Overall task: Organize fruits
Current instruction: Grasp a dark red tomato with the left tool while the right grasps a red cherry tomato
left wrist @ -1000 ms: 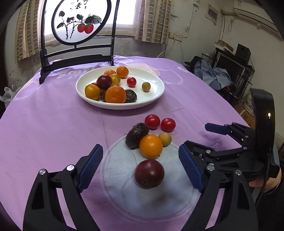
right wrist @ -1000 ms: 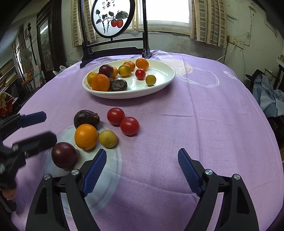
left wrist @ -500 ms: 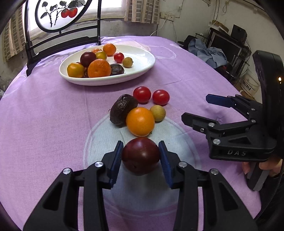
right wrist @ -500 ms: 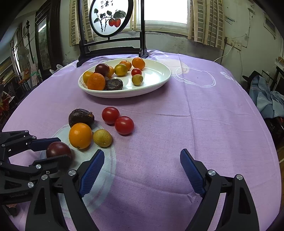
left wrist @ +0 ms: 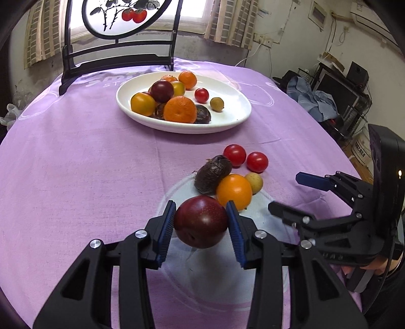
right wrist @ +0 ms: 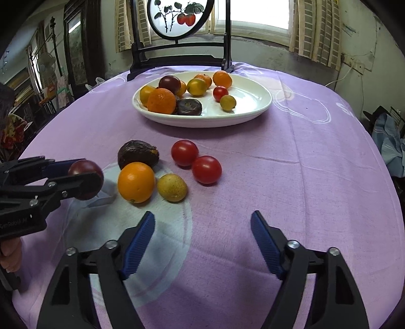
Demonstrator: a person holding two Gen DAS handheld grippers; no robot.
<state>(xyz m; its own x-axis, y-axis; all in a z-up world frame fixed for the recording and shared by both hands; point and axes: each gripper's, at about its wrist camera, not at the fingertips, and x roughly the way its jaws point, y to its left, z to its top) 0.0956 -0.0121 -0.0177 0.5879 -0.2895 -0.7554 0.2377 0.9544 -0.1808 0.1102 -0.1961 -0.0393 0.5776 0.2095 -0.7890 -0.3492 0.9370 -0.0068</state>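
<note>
My left gripper (left wrist: pixel 201 224) is shut on a dark red plum (left wrist: pixel 200 221) and holds it just above the purple tablecloth; the plum also shows in the right wrist view (right wrist: pixel 84 169). On the cloth lie an orange (right wrist: pixel 136 182), a wrinkled dark passion fruit (right wrist: pixel 138 153), a small yellow-green fruit (right wrist: pixel 172 187) and two red tomatoes (right wrist: pixel 206 169). A white plate (right wrist: pixel 250 111) with several fruits stands farther back. My right gripper (right wrist: pixel 202 239) is open and empty, low over the cloth in front of the loose fruits.
A black wooden stand with a round painted screen (right wrist: pixel 181 17) stands behind the plate. The round table's edge drops off at right (right wrist: pixel 384 192). Clutter, clothes and shelves stand beyond the table at right (left wrist: pixel 321 101).
My left gripper closed on the dark red plum and lifted it off the cloth. My right gripper stayed open and moved a little nearer the loose fruits.
</note>
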